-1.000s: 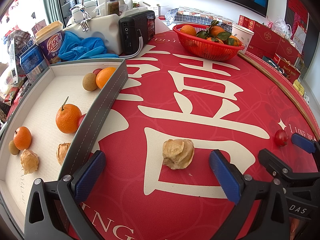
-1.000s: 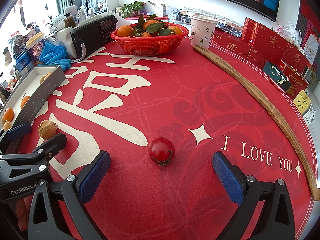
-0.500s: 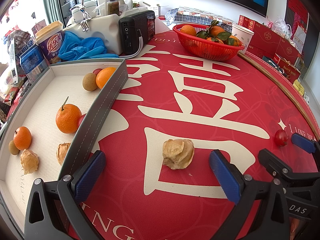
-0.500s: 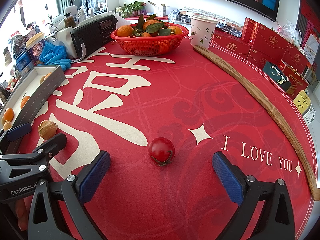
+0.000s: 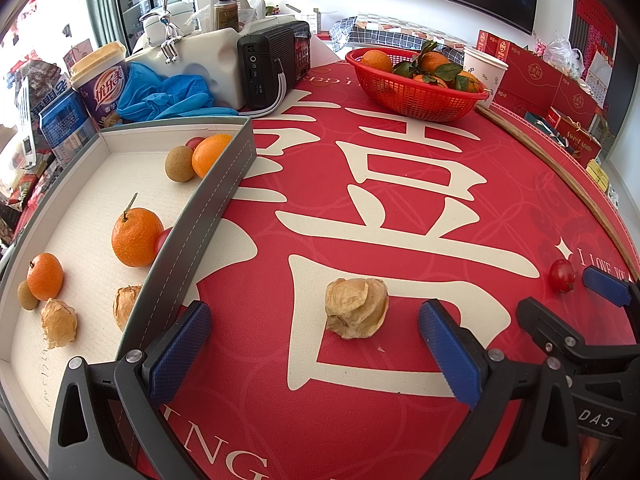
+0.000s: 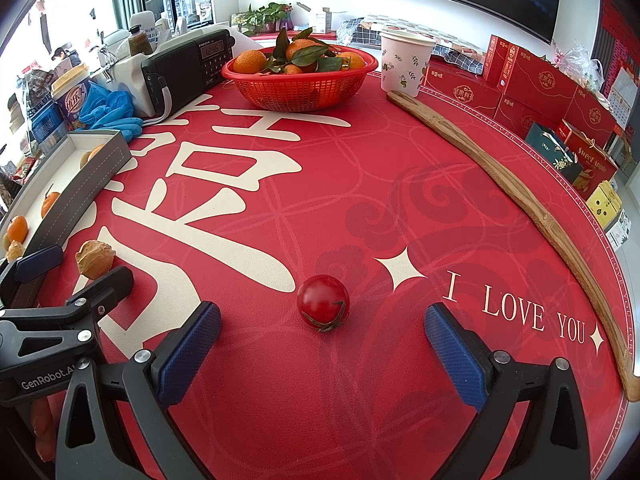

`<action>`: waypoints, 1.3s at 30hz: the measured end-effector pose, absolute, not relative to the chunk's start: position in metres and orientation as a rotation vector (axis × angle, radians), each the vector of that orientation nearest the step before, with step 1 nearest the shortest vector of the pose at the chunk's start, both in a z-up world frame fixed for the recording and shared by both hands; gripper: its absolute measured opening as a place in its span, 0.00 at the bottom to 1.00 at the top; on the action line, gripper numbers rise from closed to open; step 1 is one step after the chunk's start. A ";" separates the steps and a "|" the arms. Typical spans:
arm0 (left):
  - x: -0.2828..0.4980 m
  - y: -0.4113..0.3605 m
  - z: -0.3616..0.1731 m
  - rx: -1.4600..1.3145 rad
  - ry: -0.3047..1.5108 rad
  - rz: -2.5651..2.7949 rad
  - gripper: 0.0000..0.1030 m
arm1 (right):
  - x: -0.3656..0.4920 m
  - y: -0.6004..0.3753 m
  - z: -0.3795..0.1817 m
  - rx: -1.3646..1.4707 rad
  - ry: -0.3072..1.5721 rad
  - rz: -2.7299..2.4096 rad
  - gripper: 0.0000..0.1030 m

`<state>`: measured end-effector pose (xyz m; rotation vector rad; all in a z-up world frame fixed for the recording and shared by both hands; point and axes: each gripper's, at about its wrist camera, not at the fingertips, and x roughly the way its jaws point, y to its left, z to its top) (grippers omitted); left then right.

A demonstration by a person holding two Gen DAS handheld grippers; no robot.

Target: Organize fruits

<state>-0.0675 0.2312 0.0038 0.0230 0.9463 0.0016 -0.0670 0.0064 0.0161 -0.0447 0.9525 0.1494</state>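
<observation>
Red tablecloth (image 5: 400, 208) unchanged from the earlier frames. Left wrist view: left gripper (image 5: 316, 344) spread wide, husked fruit (image 5: 356, 308) between its fingers, beside the tray (image 5: 208, 208). Right wrist view: right gripper (image 6: 320, 348) likewise spread, cherry tomato (image 6: 323, 302) untouched between its fingers.

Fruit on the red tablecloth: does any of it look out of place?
Two pieces do. A papery husked fruit and a cherry tomato lie loose on the tablecloth, while similar fruit sits in the grey tray. Each lies before an open hand-held gripper, left and right. Nothing is spilled or damaged.
</observation>
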 end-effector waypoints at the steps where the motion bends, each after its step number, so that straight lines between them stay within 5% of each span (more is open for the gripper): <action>1: -0.067 0.231 0.004 0.023 0.946 0.002 1.00 | -0.067 0.006 0.016 -0.045 0.953 0.150 0.99; 39: -0.072 0.223 0.003 0.051 0.945 -0.057 1.00 | -0.068 -0.006 0.016 -0.031 0.955 0.124 0.99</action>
